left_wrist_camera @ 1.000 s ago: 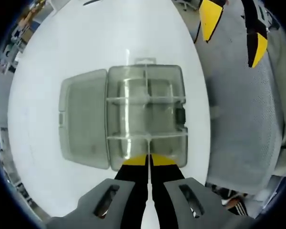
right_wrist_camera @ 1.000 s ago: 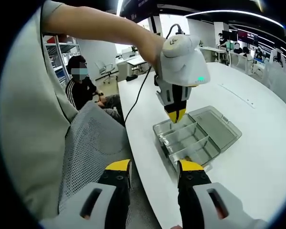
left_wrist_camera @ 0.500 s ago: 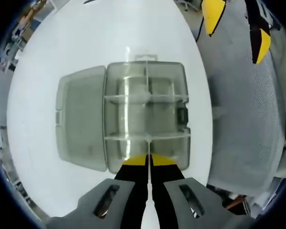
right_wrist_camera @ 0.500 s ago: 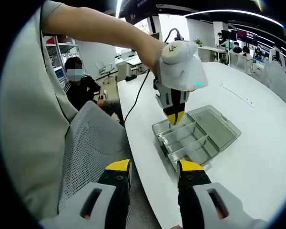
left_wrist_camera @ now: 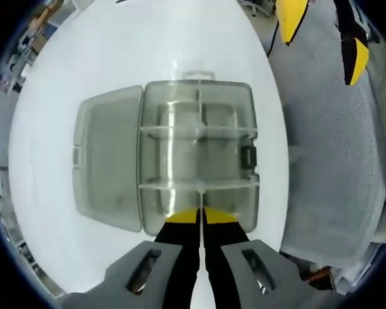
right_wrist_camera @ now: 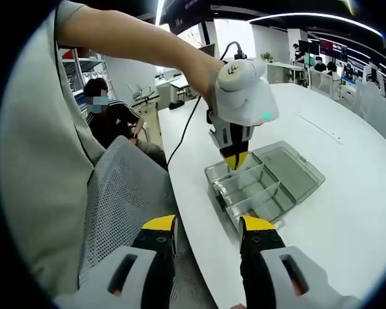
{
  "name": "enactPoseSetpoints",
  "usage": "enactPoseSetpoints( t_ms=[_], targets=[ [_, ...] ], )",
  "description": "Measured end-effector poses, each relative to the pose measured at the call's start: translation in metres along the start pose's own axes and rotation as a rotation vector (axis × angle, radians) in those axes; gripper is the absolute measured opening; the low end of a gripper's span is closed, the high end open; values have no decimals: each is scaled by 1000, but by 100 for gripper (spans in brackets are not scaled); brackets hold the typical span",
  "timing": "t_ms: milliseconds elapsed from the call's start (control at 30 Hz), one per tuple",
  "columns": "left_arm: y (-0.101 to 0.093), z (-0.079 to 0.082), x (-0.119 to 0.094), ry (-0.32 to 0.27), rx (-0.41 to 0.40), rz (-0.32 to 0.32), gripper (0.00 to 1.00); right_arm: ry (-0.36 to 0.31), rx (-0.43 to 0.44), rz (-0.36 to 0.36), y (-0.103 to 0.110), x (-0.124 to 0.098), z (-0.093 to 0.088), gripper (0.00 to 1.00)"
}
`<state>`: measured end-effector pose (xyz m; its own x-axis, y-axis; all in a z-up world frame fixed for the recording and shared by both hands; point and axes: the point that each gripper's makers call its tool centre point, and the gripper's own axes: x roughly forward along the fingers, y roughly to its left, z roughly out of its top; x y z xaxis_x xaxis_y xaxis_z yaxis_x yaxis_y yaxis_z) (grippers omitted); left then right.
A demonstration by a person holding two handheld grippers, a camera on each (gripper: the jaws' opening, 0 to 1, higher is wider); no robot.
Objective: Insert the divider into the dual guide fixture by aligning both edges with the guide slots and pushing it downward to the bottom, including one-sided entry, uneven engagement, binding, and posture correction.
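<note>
A: Left gripper view: the left gripper (left_wrist_camera: 200,217) is hanging with jaws pressed together over the near wall of the clear box (left_wrist_camera: 197,154), and the box is looking slightly larger than a second ago.

B: Is it pinching the divider?

A: Cannot tell. Right gripper (right_wrist_camera: 208,233) is idling open, well apart, beside the mesh chair (right_wrist_camera: 119,199).

B: So insertion is probably continuing.

table (left_wrist_camera: 116,58): white | box (left_wrist_camera: 196,161): see-through grey, lid the same | left gripper (left_wrist_camera: 199,217): black jaws, yellow tips, grey body | right gripper (right_wrist_camera: 206,235): black jaws, yellow tips | chair (right_wrist_camera: 122,199): grey with small dots | sleeve (right_wrist_camera: 26,161): pale grey-green
</note>
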<state>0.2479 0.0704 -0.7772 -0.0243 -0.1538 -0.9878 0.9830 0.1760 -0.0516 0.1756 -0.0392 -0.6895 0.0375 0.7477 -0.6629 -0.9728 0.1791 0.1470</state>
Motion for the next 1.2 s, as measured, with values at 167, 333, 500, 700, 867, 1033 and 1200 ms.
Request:
enactPoseSetpoints(
  t_ms=[167,333,500,700,867,1033,1200],
  targets=[
    [0,0,0,0,-1,2,0,2,-1,0,0,0,-1,35],
    [0,0,1,0,-5,6,0,1,0,0,0,0,-1,35],
    [0,0,2,-2,-10,6,0,2,1,0,1,1,-2,35],
    [0,-1,3,-5,-14,8,0,3,3,-1,0,0,-2,35],
    [0,-1,4,-7,-17,7,0,4,3,-2,1,0,-3,35],
    [0,-1,4,-7,-17,9,0,3,4,-2,1,0,-3,35],
    [0,-1,4,-14,-24,10,0,4,2,-2,1,0,-3,35]
  ],
)
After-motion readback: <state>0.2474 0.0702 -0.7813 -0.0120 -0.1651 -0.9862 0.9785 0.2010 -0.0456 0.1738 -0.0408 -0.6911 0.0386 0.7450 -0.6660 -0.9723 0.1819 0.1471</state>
